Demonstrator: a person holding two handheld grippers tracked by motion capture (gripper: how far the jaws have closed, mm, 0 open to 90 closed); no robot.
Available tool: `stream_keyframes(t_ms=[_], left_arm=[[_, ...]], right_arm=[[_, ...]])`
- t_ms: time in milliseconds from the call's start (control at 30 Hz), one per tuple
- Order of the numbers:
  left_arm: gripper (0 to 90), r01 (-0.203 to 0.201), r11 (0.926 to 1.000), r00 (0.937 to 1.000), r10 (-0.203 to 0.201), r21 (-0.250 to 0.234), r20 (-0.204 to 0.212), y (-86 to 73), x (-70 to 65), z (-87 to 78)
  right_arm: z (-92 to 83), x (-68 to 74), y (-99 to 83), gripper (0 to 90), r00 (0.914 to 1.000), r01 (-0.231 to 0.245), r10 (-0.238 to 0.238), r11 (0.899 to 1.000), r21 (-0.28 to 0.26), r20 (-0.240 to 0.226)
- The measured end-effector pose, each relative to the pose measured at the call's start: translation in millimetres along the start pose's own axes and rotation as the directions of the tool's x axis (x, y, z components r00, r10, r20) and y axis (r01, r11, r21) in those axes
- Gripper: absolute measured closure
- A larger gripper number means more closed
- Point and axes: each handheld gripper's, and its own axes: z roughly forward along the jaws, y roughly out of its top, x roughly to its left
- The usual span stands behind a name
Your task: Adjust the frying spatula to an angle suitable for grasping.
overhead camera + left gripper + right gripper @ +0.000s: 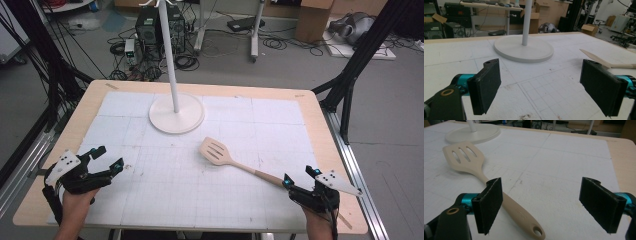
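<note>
Lying untouched on the table (pixel 320 131), slotted spatula (pixel 216 151) near the white stand (pixel 176 114); handle end just beside the right gripper (pixel 300 178), jaws spread and empty. Left gripper (pixel 108 158) likewise released, well apart. Pickup apparently yet to begin.

Stand's pole (pixel 169 55) runs off the top edge, its upper end cut away; spatula (pixel 607 62) slips behind the near jaw pad, handle end hidden; background clutter stays too blurred to name
</note>
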Motion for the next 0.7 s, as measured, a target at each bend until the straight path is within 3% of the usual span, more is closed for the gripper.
stream_keyframes(t_ms=[300, 500, 600, 667, 700], left_arm=[[17.6, 0.006, 1.0000, 0.9999, -0.006, 0.007, -0.010, -0.6, 0.4, 0.7], [18.4, 0.006, 0.9998, 1.0000, -0.006, 0.017, -0.007, -1.1, 0.5, 1.0], [19.0, 0.005, 0.9997, 1.0000, -0.005, 0.023, -0.002, -1.3, 0.3, 0.8], [19.8, 0.006, 0.9997, 1.0000, -0.006, 0.025, 0.003, -1.3, 0.2, 0.7], [20.3, 0.006, 0.9997, 1.0000, -0.007, 0.025, 0.006, -1.4, 0.3, 0.8]], right_arm=[[-1.2, -4.0, -2.5, 18.6, 0.9998, -0.019, 0.019, 1.000, 0.005, 0.011], [-3.0, -6.4, -4.0, 26.2, 0.9967, -0.042, 0.041, 0.999, 0.023, 0.070], [-3.4, -9.2, -6.6, 41.2, 0.9936, -0.060, 0.055, 0.997, 0.057, 0.099], [-3.7, -9.7, -9.7, 61.9, 0.9927, -0.061, 0.049, 0.993, 0.103, 0.110], [-3.3, -9.8, -11.1, 68.0, 0.9922, -0.068, 0.055, 0.990, 0.120, 0.112]])
